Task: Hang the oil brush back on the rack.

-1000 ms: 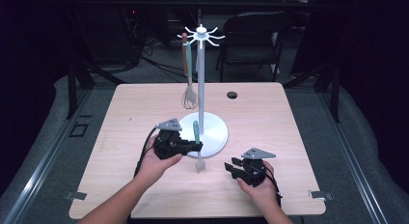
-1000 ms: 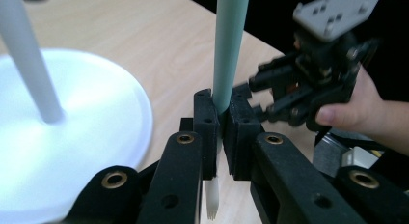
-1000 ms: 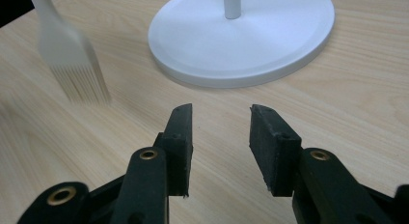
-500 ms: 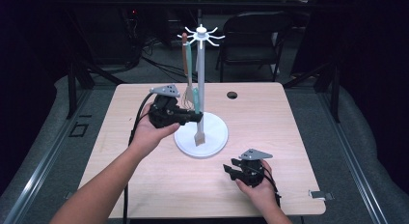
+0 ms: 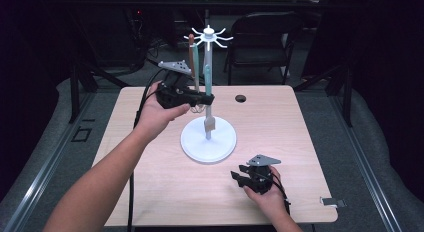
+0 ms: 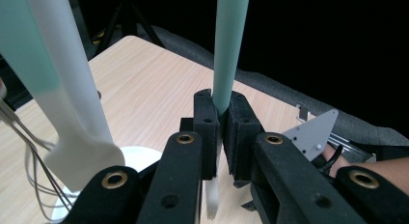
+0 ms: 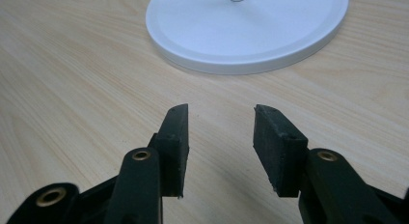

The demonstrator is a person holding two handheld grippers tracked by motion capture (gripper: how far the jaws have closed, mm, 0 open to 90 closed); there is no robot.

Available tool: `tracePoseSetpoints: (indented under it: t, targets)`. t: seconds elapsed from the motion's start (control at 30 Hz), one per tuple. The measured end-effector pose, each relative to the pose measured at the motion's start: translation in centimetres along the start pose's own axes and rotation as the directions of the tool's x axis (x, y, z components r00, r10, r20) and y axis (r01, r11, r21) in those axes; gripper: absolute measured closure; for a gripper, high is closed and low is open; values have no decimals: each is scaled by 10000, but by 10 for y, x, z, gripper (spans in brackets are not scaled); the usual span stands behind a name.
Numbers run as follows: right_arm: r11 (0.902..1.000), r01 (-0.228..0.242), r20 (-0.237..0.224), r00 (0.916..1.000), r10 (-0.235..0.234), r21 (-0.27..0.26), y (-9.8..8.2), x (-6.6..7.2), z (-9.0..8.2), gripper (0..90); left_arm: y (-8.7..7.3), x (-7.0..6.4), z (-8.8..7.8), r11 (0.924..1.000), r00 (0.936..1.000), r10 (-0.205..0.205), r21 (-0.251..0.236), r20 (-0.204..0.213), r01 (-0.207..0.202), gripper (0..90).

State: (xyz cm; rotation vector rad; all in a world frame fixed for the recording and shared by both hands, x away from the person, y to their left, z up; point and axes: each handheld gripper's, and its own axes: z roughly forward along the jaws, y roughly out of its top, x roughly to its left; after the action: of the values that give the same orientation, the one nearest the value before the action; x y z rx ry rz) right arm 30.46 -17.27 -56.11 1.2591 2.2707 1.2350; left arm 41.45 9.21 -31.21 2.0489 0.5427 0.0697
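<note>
A white utensil stand [image 5: 208, 140] with a round base and a hook-topped pole [image 5: 207, 37] stands mid-table. From its hooks hang a brown-handled whisk [image 5: 191, 52] and a teal-handled spatula [image 6: 72, 113]. My left gripper [image 5: 210, 98] is raised beside the pole and shut on a teal-handled utensil [image 5: 206, 77], which hangs upright with its pale head [image 5: 208, 124] over the base. In the left gripper view its pads [image 6: 207, 122] clamp the teal handle [image 6: 230, 50]. My right gripper [image 5: 240, 174] rests low near the front right; its jaws have just been opening, with nothing between them [image 7: 219, 122].
The wooden table [image 5: 150, 182] has a small black round fitting [image 5: 241, 98] behind the stand. A dark chair [image 5: 265, 37] stands beyond the far edge. In the right gripper view the stand's base [image 7: 246, 31] lies just ahead of the jaws.
My left hand has lifted the teal-handled utensil from beside the base up along the pole. The right hand has stayed where it was.
</note>
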Motion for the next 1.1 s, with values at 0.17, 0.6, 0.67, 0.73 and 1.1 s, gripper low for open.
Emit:
tracePoseSetpoints:
  t: [0.17,0.6,0.67,0.73,1.1]
  targets:
    - [10000,86,1,10000,-86,50,-1,1,2,569,18,2,-6,9999,9999,-145,-62,84,145,850]
    - [9996,267,-29,9996,-267,83,-1,2,3,570,24,15,-3,9965,9969,-777,-294,135,780,850]
    - [9996,266,-47,9996,-265,106,-1,3,3,570,24,15,-2,9962,9967,-805,-316,125,809,850]
    - [9996,279,-46,9996,-278,108,-1,3,3,570,24,15,-1,9956,9963,-855,-374,92,858,849]
    - [9995,316,-8,9995,-315,87,-1,3,3,570,20,16,-3,9925,9901,-1178,-412,-761,1150,833]
